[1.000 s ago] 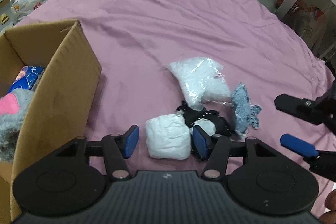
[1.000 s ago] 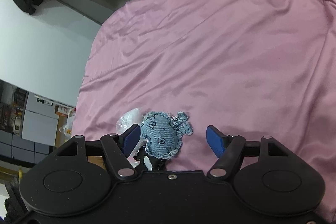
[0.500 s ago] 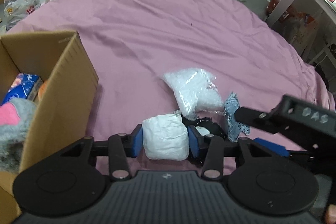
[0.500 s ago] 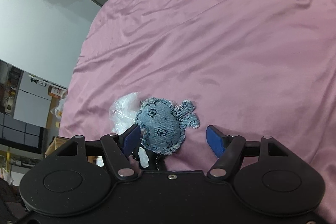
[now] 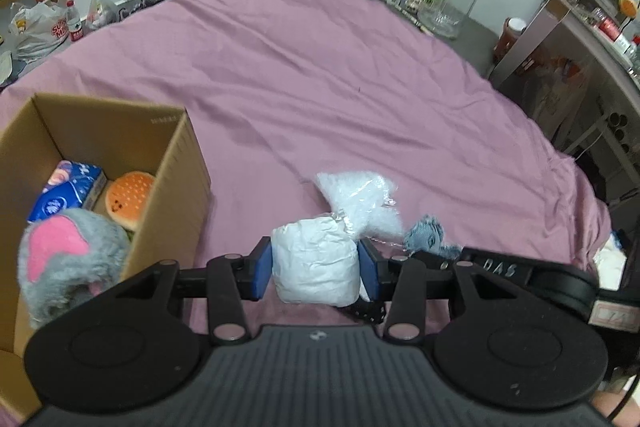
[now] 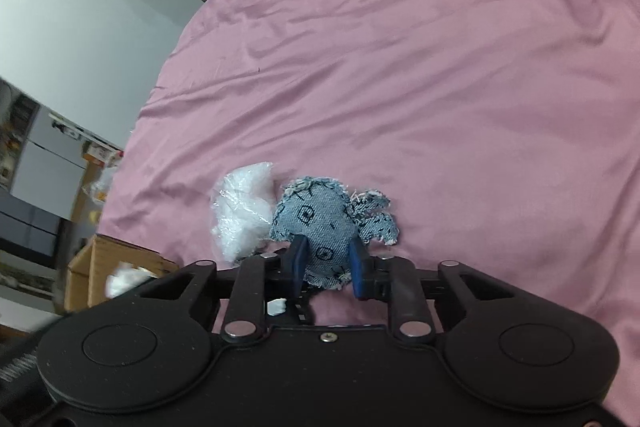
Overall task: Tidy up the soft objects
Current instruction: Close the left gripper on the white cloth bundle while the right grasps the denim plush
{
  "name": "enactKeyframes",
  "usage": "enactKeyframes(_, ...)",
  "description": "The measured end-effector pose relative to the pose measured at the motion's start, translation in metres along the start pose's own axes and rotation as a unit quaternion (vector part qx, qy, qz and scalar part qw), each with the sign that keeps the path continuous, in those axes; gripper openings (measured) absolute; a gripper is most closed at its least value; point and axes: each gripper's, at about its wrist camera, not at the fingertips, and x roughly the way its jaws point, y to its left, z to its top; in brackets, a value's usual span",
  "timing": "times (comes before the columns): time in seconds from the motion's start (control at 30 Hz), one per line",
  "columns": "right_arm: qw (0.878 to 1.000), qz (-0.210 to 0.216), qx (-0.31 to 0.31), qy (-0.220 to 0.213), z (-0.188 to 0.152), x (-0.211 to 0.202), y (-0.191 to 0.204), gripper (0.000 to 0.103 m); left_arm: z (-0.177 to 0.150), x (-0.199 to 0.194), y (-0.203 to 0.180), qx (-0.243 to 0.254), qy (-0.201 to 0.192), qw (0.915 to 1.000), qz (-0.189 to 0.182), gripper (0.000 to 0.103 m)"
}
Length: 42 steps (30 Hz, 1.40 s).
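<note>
Meanwhile the left claw (image 5: 315, 269) pinches a white bundle (image 5: 314, 261) at lower centre (box (image 5: 176, 163) left), the right claw (image 6: 326, 269) clamps a denim toy (image 6: 316, 223).

There's raised lettering on the black arm of the right gripper (image 5: 504, 269) as it shows in the left wrist view, and it reads "DAS". Just right of that, a pale sticker (image 5: 614, 315) on the same black body carries a mark that might be "7A", though it's too smeared to be sure. Far off at the left edge, a white plastic bag (image 5: 38, 27) on the floor shows red letters, "SU" over "M", the rest lost in the folds. The blue packet (image 5: 68, 195) in the cardboard box (image 5: 168, 155) has printing, unreadable. The right wrist view offers no legible words.
</note>
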Motion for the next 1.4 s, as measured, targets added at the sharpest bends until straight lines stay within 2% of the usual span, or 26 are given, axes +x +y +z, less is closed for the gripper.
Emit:
enactKeyframes(0.07,1.0,0.002,0.003,-0.005,-0.001,-0.006,0.001,0.0,0.001,-0.009,0.002,-0.001,-0.008,1.0,-0.006,0.044)
enactKeyframes(0.3,1.0,0.0,-0.002,-0.024,-0.006,-0.023,0.011,0.0,0.0,-0.032,0.012,-0.004,-0.027,0.9995,-0.014,0.044)
enactKeyframes(0.33,1.0,-0.002,-0.002,-0.023,-0.006,-0.023,0.012,0.001,0.0,-0.035,0.013,-0.003,-0.029,0.9995,-0.015,0.044)
enactKeyframes(0.4,1.0,-0.003,0.002,-0.02,-0.003,-0.021,0.015,0.01,-0.001,-0.04,0.017,-0.003,-0.033,0.9993,-0.016,0.044)
enactKeyframes(0.47,1.0,-0.002,0.002,-0.019,-0.003,-0.019,0.017,0.038,-0.002,-0.046,0.025,-0.005,-0.034,0.9992,-0.02,0.044)
enactKeyframes(0.53,1.0,-0.009,-0.004,-0.021,-0.005,-0.017,0.019,0.045,-0.002,-0.049,0.029,-0.01,-0.036,0.999,-0.023,0.044)
enactKeyframes(0.73,1.0,-0.029,0.004,-0.009,-0.005,-0.008,0.015,0.045,0.001,-0.057,0.038,-0.017,-0.046,0.9985,-0.025,0.044)
enactKeyframes(0.87,1.0,-0.027,-0.002,-0.011,-0.005,-0.004,0.021,0.048,0.005,-0.058,0.043,-0.018,-0.052,0.9982,-0.021,0.044)
enactKeyframes(1.17,0.999,-0.043,-0.018,-0.009,0.0,0.012,0.027,0.054,0.006,-0.038,0.054,-0.031,-0.035,0.9988,-0.014,0.044)
enactKeyframes(1.4,0.997,-0.059,-0.049,-0.012,0.0,0.025,0.034,0.053,0.007,-0.026,0.057,-0.035,-0.027,0.9989,-0.016,0.044)
